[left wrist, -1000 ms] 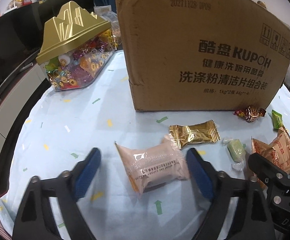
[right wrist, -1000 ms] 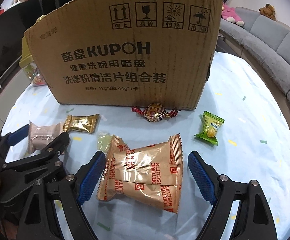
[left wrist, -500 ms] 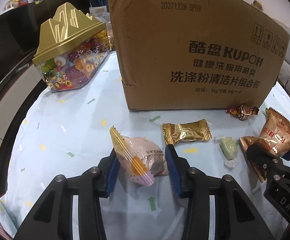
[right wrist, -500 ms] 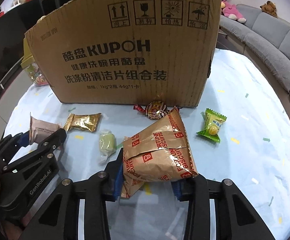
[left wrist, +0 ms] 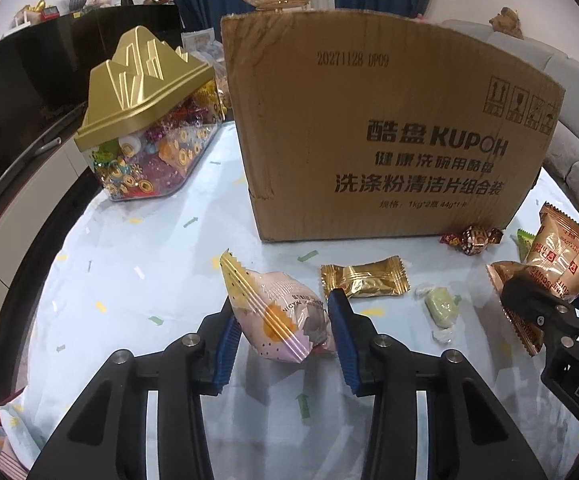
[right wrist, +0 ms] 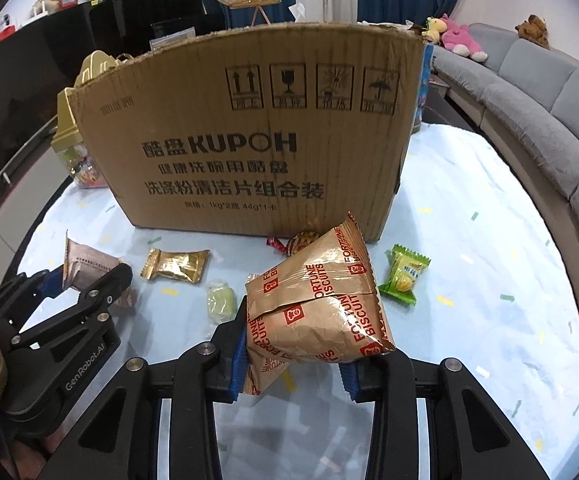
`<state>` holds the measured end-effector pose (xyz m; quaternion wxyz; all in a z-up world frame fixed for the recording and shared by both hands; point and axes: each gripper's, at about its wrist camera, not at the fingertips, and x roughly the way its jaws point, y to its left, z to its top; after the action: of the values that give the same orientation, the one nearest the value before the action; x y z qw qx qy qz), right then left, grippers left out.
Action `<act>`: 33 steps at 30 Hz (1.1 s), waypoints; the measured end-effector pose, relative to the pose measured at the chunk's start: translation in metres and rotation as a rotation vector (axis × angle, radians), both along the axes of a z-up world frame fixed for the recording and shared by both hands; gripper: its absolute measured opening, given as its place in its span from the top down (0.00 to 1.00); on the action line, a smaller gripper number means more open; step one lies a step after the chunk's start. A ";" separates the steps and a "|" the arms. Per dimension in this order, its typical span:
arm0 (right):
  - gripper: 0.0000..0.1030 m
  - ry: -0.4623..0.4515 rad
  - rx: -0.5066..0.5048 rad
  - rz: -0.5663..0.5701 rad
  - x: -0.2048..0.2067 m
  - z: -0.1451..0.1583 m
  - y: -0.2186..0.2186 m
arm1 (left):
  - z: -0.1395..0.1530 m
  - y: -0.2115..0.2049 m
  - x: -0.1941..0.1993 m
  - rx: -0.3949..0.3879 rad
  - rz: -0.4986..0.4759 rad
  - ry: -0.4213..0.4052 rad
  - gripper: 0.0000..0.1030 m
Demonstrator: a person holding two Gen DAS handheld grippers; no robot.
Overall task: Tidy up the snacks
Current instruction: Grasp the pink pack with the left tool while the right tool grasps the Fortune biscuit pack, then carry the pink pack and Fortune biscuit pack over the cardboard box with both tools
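Observation:
My left gripper (left wrist: 283,334) is shut on a pink snack packet (left wrist: 277,312), its blue pads pressing both sides. My right gripper (right wrist: 295,354) is shut on a brown Fortune Biscuits bag (right wrist: 317,300), held tilted a little above the cloth; this bag (left wrist: 557,264) also shows at the right edge of the left wrist view. A tall brown cardboard box (left wrist: 377,128) stands just behind the snacks. On the cloth lie a gold wrapped sweet (left wrist: 363,282), a pale green candy (left wrist: 441,308), a red-gold foil candy (left wrist: 473,238) and a green packet (right wrist: 403,274).
A clear candy jar with a gold mountain-shaped lid (left wrist: 149,120) stands at the back left. The round table (left wrist: 89,288) has a light blue patterned cloth. A grey sofa (right wrist: 537,108) curves along the right, with soft toys (right wrist: 457,38) on it.
Both grippers closed from wide open onto their packets. The biscuit bag has been lifted and tilted upright; the pink packet has turned on edge between the left pads.

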<state>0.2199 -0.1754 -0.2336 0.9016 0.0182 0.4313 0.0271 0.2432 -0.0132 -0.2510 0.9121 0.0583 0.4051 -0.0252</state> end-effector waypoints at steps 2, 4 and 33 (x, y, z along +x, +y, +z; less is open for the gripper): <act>0.63 -0.008 -0.001 0.000 -0.003 0.006 -0.002 | 0.005 -0.001 -0.003 -0.001 0.000 -0.010 0.59; 0.63 -0.017 -0.004 0.000 -0.006 0.010 -0.003 | 0.010 -0.001 -0.005 0.000 0.001 -0.020 0.59; 0.63 -0.179 -0.012 0.009 -0.038 0.091 -0.002 | 0.090 -0.001 -0.042 -0.008 0.017 -0.127 0.59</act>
<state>0.1818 -0.1776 -0.1425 0.9365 0.0083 0.3493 0.0302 0.2017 -0.0140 -0.1614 0.9363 0.0529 0.3468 -0.0151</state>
